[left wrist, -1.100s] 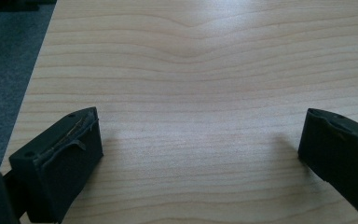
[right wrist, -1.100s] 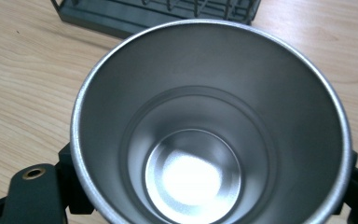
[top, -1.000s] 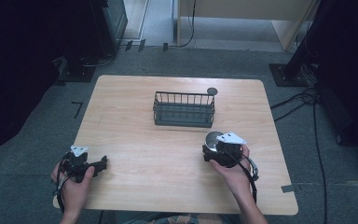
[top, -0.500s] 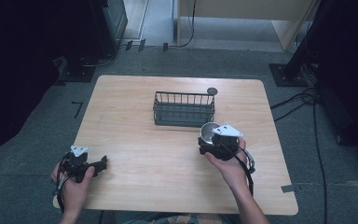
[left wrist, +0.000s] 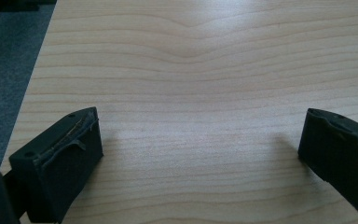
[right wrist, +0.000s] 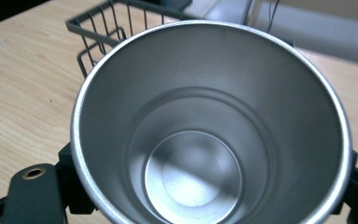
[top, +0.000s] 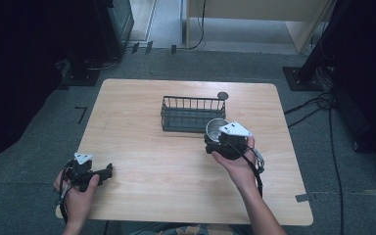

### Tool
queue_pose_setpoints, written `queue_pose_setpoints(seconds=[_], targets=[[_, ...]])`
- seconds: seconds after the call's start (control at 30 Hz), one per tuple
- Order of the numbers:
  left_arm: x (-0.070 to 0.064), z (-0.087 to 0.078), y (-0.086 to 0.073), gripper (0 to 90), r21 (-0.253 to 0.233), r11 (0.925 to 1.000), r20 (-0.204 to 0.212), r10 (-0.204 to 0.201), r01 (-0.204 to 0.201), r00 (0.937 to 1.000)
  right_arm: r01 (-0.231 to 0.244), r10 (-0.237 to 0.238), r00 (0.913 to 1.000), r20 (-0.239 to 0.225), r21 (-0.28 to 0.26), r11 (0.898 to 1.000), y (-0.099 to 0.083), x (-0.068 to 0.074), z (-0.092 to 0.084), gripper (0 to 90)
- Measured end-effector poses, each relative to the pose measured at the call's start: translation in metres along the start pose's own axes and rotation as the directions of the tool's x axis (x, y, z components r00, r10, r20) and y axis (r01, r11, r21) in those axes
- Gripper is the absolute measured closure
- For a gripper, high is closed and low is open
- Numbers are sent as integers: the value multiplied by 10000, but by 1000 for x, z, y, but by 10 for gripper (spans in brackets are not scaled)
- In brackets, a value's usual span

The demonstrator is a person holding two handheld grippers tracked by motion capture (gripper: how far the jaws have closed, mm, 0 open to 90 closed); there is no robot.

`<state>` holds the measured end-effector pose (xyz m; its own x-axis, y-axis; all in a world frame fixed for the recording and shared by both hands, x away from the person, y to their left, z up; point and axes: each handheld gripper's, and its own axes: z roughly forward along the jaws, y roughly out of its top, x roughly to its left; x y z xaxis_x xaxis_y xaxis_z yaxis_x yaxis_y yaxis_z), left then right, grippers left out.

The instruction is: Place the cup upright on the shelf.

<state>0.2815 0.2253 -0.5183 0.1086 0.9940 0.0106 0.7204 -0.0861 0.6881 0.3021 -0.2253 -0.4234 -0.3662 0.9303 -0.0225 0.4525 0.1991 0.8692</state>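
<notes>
Two tools: right tool (top: 214, 143) pinches an upright steel cup (right wrist: 209, 135), mouth up, beside the wire basket (top: 192, 113); left tool (left wrist: 200, 154) spread.

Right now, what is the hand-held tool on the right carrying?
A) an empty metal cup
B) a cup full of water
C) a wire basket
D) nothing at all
A: the right gripper is clamped around a metal cup whose bare bottom shows, near the wire basket.

Right gripper (top: 214, 138) seemingly gripping cup (top: 216, 128)
</notes>
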Motion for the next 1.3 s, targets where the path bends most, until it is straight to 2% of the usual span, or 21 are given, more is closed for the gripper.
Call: queue_pose_setpoints(seconds=[0.03, 0.17, 0.33, 0.47, 0.67, 1.1, 1.3], targets=[[0, 0, 0, 0, 0, 10000, 1, 2, -2, 10000, 0, 0, 10000, 0, 0, 10000, 0, 0, 0, 181], [0, 0, 0, 0, -1, 10000, 0, 1, -1, 10000, 569, -561, 9983, 144, -580, 9967, 3, 4, 3, 181], [0, 0, 0, 0, -19, 10000, -2, -21, 21, 10000, 703, -684, 9974, 227, -1024, 9923, 8, 6, 9, 181], [0, 0, 0, 0, -4, 10000, -2, 2, -2, 10000, 638, -605, 9978, 286, -1349, 9888, 15, 5, 14, 181], [0, 0, 0, 0, -13, 10000, -1, -15, 15, 10000, 676, -585, 9965, 597, -1637, 9842, 30, 4, 23, 181], [0, 0, 0, 0, -6, 10000, 1, -4, 4, 10000, 570, -397, 9957, 835, -2161, 9747, 48, -4, 44, 181], [0, 0, 0, 0, -3, 10000, 0, -7, 7, 10000, 347, -172, 9957, 905, -1950, 9802, 54, -11, 62, 181]])
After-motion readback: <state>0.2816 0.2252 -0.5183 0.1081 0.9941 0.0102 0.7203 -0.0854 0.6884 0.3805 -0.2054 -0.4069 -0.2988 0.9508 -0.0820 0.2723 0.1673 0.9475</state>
